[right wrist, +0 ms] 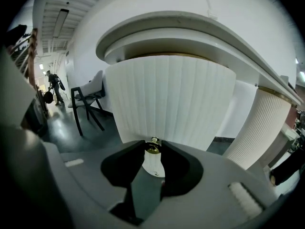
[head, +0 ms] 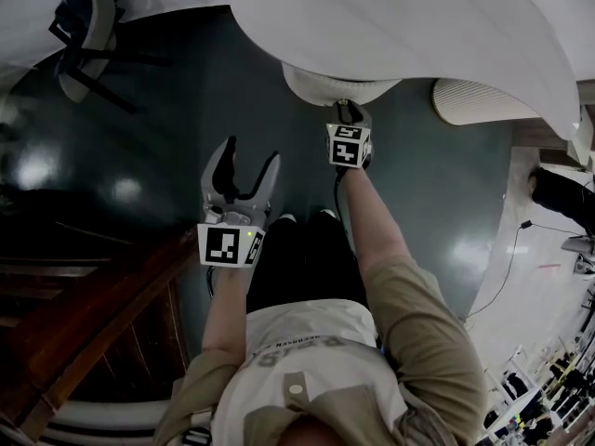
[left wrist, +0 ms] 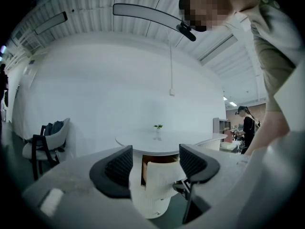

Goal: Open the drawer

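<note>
Now the right hand-held gripper [right wrist: 152,150] pinches the drawer's [right wrist: 171,104] brass knob [right wrist: 153,146].

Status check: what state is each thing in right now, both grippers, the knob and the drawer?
right gripper: shut on the brass knob.
brass knob: clamped between the jaw tips.
drawer: seems partly pulled out; the left gripper view shows a brown gap behind its white front.
left gripper: open, nothing between the jaws.
</note>
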A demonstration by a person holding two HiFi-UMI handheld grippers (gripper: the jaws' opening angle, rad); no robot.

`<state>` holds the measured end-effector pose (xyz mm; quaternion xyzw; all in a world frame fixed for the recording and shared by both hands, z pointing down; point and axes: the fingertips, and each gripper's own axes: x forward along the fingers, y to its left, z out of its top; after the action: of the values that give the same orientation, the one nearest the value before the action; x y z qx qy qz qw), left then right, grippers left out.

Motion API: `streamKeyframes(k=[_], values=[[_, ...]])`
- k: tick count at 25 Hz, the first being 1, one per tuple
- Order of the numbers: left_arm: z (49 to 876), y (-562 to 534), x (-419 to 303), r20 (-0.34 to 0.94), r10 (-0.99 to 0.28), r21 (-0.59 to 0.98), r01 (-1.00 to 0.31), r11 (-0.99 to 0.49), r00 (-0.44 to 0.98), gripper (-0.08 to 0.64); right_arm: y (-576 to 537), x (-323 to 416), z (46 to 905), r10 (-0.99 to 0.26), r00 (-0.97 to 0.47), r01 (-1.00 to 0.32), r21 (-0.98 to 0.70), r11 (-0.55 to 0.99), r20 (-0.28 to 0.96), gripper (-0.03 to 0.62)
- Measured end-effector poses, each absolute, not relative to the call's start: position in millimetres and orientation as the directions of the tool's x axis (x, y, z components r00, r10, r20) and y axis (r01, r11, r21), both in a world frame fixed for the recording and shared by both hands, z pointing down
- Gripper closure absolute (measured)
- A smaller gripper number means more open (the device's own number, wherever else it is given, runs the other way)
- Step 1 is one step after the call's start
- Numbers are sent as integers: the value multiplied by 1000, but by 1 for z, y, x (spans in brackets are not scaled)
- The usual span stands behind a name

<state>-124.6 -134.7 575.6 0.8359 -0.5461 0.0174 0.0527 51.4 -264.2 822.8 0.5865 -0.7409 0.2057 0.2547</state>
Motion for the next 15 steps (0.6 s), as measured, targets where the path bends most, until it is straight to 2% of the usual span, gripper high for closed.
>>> streamKeyframes(k=[15], values=[[560,-113,-108,123,-893,70,-901,-428,434,241,-203,53,828,-721,-207,-968,-29,251,662,483]])
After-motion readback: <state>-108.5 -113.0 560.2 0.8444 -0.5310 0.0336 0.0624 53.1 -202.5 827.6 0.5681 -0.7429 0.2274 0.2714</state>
